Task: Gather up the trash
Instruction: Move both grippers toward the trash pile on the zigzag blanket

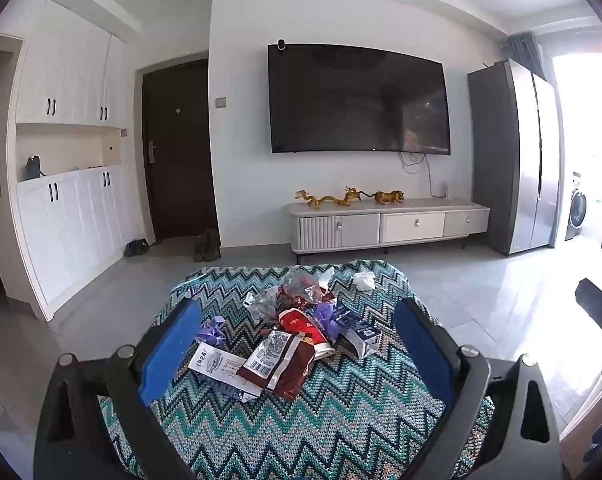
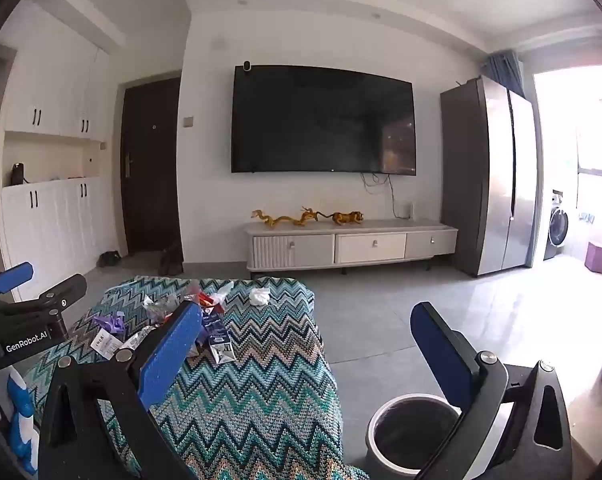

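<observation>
Wrappers [image 1: 289, 344] heaped mid-bench [image 1: 341, 432], tissue [image 1: 364, 280] near far edge, bin [image 2: 413, 432] beside right edge, both hand-held grippers, left [image 1: 297, 354] and right [image 2: 313, 354], spread wide, empty.

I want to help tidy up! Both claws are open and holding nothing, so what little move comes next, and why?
Probably ease the left claw down onto the red-brown snack wrapper. It lies nearest, between the open jaws, on top of the pile on the zigzag cloth. The bin waits beside it.
</observation>
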